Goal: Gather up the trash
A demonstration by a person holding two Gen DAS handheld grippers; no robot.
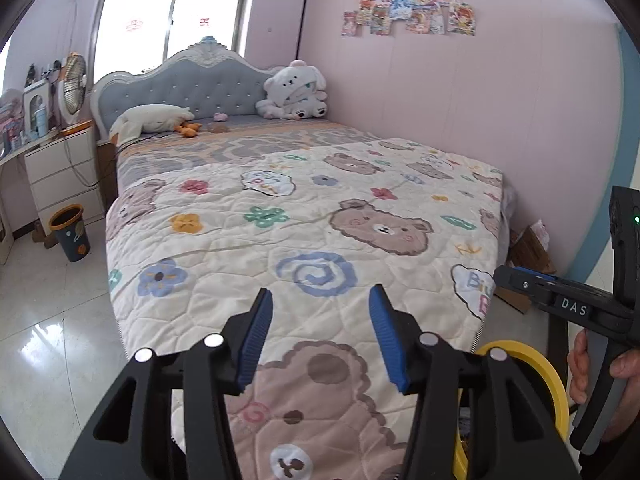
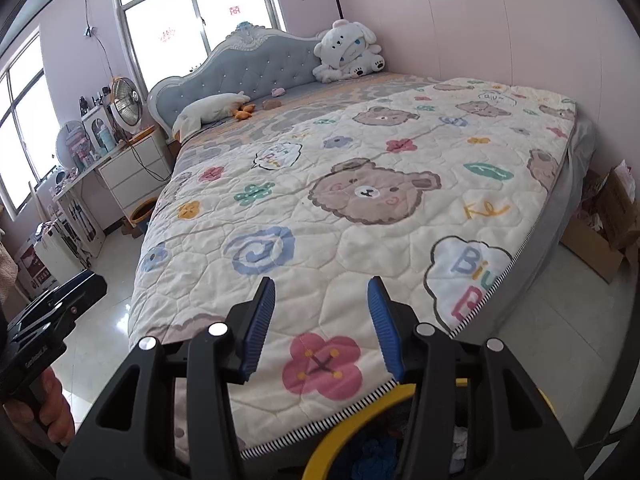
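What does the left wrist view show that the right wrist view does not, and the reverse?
Only the left wrist view shows the full cluster of colourful cartoon posters on the pink wall and the whole dark blue wastebasket with an orange rim. Only the right wrist view shows the white shelving unit under the side window and the yellow-rimmed bin's contents. Both share the bear-print quilt, white plush toy, and open left claw and right claw.
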